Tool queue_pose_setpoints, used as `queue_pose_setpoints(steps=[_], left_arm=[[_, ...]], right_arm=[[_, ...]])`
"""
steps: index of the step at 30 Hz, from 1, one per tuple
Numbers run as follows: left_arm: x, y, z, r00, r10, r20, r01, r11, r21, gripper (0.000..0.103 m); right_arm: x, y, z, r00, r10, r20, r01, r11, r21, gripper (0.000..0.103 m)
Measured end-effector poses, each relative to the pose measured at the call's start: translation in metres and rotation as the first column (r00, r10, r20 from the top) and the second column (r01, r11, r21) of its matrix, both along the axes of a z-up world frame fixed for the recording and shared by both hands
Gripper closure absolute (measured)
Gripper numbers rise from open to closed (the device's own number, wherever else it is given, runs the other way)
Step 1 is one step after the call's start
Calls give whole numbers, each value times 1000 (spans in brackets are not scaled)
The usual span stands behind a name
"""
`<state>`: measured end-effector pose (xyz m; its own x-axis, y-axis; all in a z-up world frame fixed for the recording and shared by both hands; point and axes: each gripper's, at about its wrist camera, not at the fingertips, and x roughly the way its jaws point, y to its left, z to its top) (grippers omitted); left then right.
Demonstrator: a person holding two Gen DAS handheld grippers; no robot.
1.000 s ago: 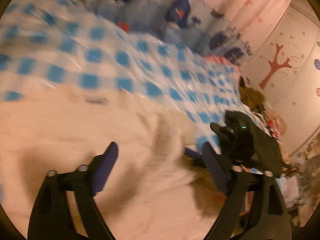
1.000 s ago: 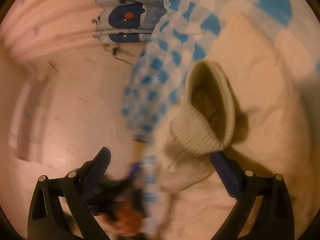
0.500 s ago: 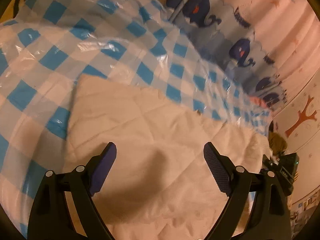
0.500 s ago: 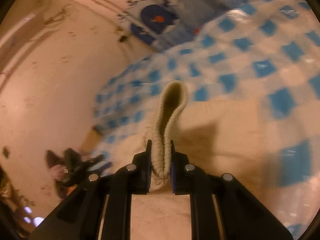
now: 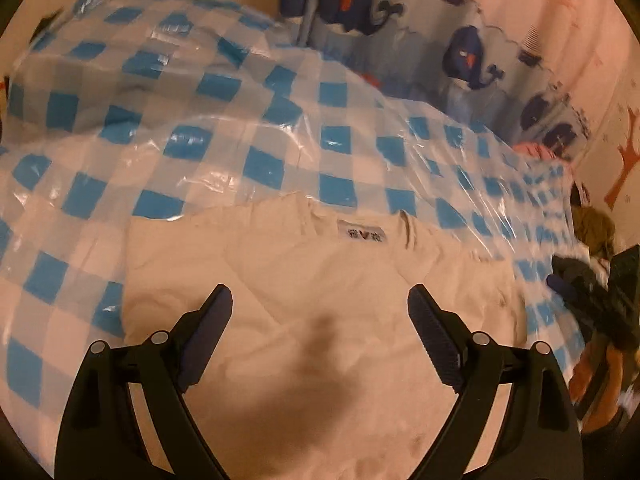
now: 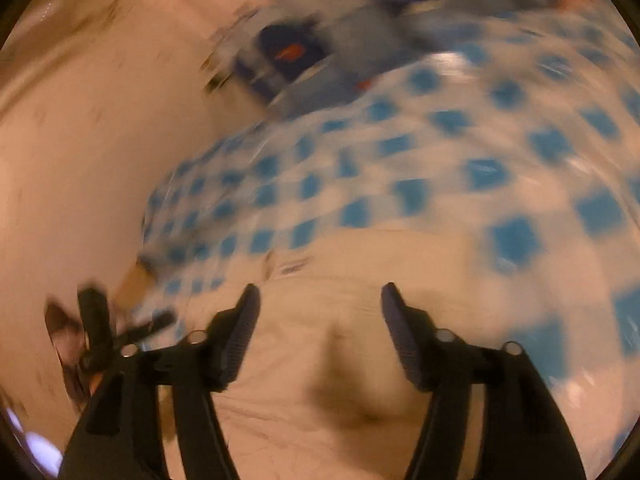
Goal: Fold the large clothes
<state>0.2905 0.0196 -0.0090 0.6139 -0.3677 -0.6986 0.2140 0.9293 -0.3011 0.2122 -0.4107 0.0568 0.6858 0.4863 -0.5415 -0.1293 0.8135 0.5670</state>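
A cream sweater [image 5: 320, 280] lies flat on a blue-and-white checked plastic sheet [image 5: 260, 120], its collar and label [image 5: 362, 234] turned to the far side. My left gripper [image 5: 320, 320] hovers open over the sweater's body, holding nothing. At the right edge of that view the right gripper [image 5: 580, 288] is a dark blur. In the blurred right wrist view my right gripper [image 6: 320, 312] is opening above the cream cloth [image 6: 340, 360], with nothing between its fingers. The left gripper [image 6: 104, 328] shows at the lower left.
A whale-print curtain [image 5: 440, 48] hangs behind the sheet, with pink fabric [image 5: 560, 20] beside it. A wall with a tree sticker [image 5: 624, 168] and a pile of clutter [image 5: 592, 228] stand at the right. A bare pale wall [image 6: 80, 140] fills the left of the right wrist view.
The right gripper closed on the sweater's ribbed cuff, lifted it, then let go; its jaws now stand apart and empty. The left gripper swung over the sweater toward the collar, staying open.
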Motion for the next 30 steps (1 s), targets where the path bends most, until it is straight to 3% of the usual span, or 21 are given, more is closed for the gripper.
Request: queue_pose_setpoints(steps=[3,4,5,7,9,11,13,15,16,18,19,21,22,25,26,27,28,30], left_arm=[[32,3,-44,985,59,-159,-52,997,50,18],[39,0,-69,977,44,-209,-28,997,77,17],[40,-2,-76,979,42,-199,-22,995,100,17],[37,-14,-77,981,55,-188,-21,984,179,17],[34,-18,-62,981,44,-188,-6,981,196,18],[22,-17,-39,992,8,-129,13,987,161,18],[7,-14,-22,999,3,-43,5,983,186,17],[-1,-5,-27,999,12,-31,-6,980,198,17],[-1,-2,-38,998,20,-65,-6,977,214,17],[5,2,-74,989,-2,-149,34,976,214,17],[5,1,-77,990,-6,-143,40,972,232,17],[3,2,-62,991,13,-136,19,973,230,17],[-3,2,-49,994,10,-107,15,975,223,17],[-27,0,-24,1000,-9,8,6,954,300,17],[-31,0,-26,1000,-18,7,15,948,317,17],[-29,0,-41,999,-20,-44,34,942,335,15],[-22,1,-61,994,-20,-109,56,941,334,14],[-20,-2,-70,995,-10,-103,47,929,367,11]], right_arm=[[40,37,-38,984,43,-171,-62,992,-109,39],[49,38,-63,974,39,-225,-71,988,-138,52],[54,34,-87,967,38,-253,-76,987,-143,65],[52,15,-103,967,-7,-253,-12,997,-75,78],[48,6,-92,962,-7,-273,-5,999,-43,78],[31,12,-57,983,-2,-184,-21,992,-123,58],[9,18,-34,994,25,-110,-47,978,-201,45],[-1,23,-40,988,34,-150,-78,950,-302,44],[-1,24,-66,972,50,-229,-133,922,-363,44],[5,25,-85,970,84,-229,-156,935,-317,44],[7,18,-81,965,82,-247,-151,950,-272,44],[2,12,-59,968,50,-247,-118,955,-270,43],[-8,11,-44,977,62,-203,-121,949,-291,42],[-28,18,-34,982,76,-175,-141,905,-402,40],[-27,19,-47,973,63,-220,-157,884,-441,35],[-22,22,-75,948,53,-314,-206,855,-476,34],[-18,26,-94,945,76,-318,-229,849,-476,32],[-14,26,-91,944,73,-321,-222,861,-457,32]])
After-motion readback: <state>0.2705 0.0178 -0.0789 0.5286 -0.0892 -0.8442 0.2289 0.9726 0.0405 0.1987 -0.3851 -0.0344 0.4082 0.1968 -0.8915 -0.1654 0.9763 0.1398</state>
